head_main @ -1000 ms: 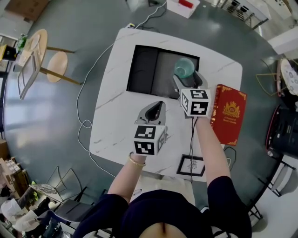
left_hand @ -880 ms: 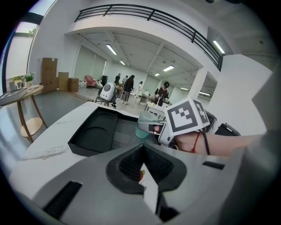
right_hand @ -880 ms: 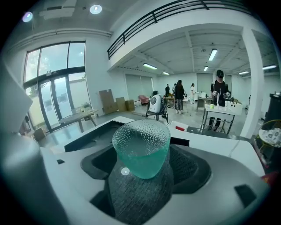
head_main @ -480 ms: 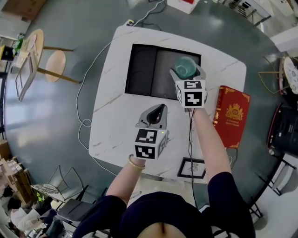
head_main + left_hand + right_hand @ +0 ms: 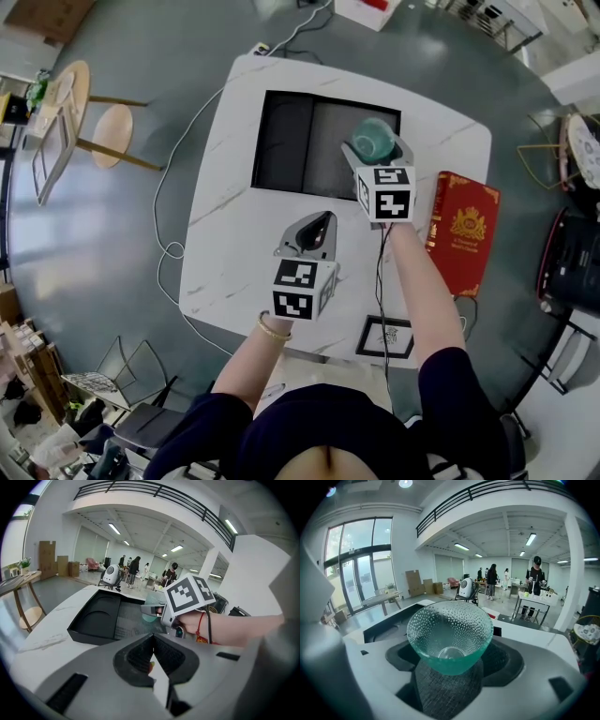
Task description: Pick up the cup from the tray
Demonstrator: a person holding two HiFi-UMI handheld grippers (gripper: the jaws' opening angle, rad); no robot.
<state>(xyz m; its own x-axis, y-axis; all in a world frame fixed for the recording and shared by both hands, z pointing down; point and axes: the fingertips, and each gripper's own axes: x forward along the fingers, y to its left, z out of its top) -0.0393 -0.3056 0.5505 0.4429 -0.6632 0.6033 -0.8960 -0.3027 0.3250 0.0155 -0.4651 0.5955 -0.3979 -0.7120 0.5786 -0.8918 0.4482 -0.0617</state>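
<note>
My right gripper point(image 5: 377, 155) reaches over the right end of a black tray point(image 5: 286, 141) on a white marble-patterned table point(image 5: 234, 244). Its jaws have just been opening and now stand wide apart, with the cup point(image 5: 450, 634) between them. The cup is a dimpled, blue-green glass one, standing upright on the grey woven mat point(image 5: 445, 691) in the tray's right part. I cannot see the pads pressing on the glass. My left gripper point(image 5: 317, 223) hovers over bare table just in front of the tray, pointing toward it, its jaws closed together with nothing between them. A red book point(image 5: 461, 230) with a gold crest lies at the table's right edge, beside my right forearm.
</note>
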